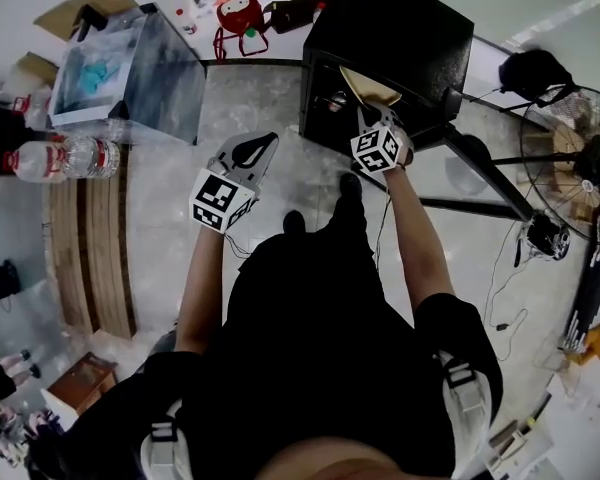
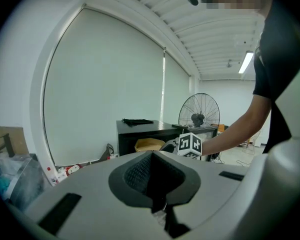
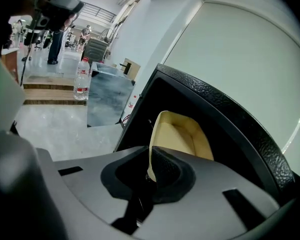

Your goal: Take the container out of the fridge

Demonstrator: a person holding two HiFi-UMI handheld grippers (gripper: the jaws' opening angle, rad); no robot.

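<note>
A low black fridge stands open on the floor ahead of me. A tan, shallow container tilts in its opening. My right gripper is shut on the container's near rim, and the right gripper view shows the rim pinched between the pads, with the container reaching back into the fridge. My left gripper hovers over the floor left of the fridge, shut and holding nothing. In the left gripper view the container and the right gripper's marker cube show in front of the fridge.
A clear plastic box sits left of the fridge, with a water bottle and wooden boards nearer left. A standing fan and cables are on the right. A red toy lies by the far wall.
</note>
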